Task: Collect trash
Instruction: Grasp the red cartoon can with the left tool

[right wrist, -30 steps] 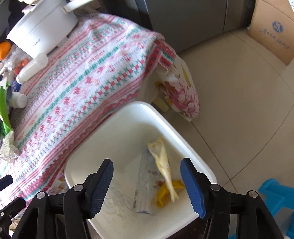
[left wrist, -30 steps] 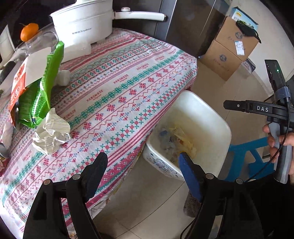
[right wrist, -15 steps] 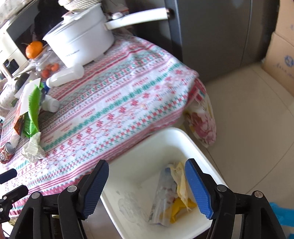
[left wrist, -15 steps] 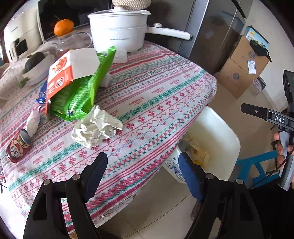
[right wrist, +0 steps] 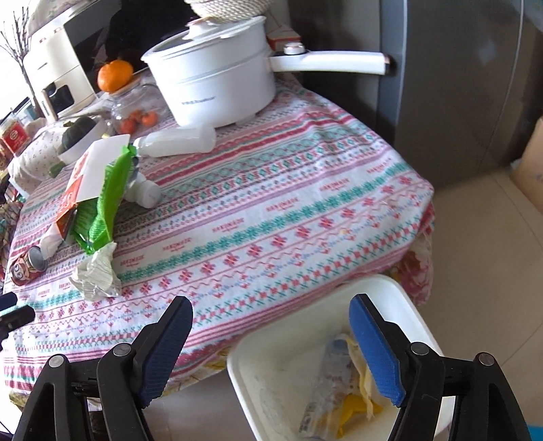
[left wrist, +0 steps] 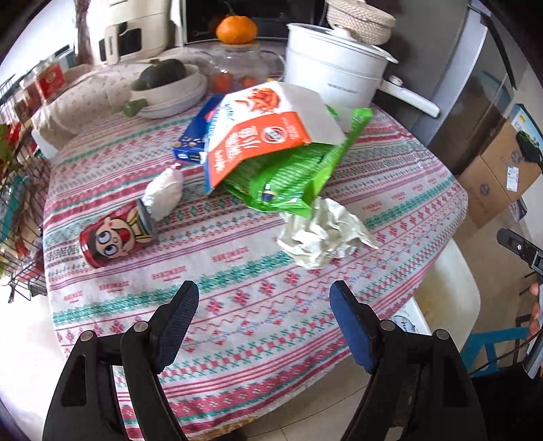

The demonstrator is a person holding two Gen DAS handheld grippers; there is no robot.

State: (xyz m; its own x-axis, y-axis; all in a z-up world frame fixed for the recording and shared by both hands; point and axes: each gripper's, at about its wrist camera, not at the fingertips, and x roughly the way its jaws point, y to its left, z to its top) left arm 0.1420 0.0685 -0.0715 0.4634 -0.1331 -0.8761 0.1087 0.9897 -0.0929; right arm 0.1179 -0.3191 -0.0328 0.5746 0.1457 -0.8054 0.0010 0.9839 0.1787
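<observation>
Trash lies on the patterned tablecloth [left wrist: 258,271]: a crumpled white paper [left wrist: 322,230], a green snack bag [left wrist: 292,176], an orange-and-white carton [left wrist: 261,135], a red cartoon can [left wrist: 115,237] on its side and a white wad [left wrist: 163,193]. My left gripper [left wrist: 264,319] is open and empty, above the table's near edge, short of the paper. My right gripper [right wrist: 271,346] is open and empty over the rim of the white bin [right wrist: 305,325], which holds wrappers [right wrist: 342,383]. The crumpled paper [right wrist: 96,274] and green bag [right wrist: 101,207] also show there.
A white electric pot [right wrist: 217,78] with a long handle stands at the table's back, beside a plastic bottle [right wrist: 180,144], a glass jar with an orange [left wrist: 236,30] on it and a bowl [left wrist: 169,91]. A grey fridge [right wrist: 458,84] and cardboard boxes [left wrist: 499,169] stand to the right.
Both grippers have risen and swung left from the bin toward the table. The left view now faces the trash on the cloth. Both stayed open and empty.
</observation>
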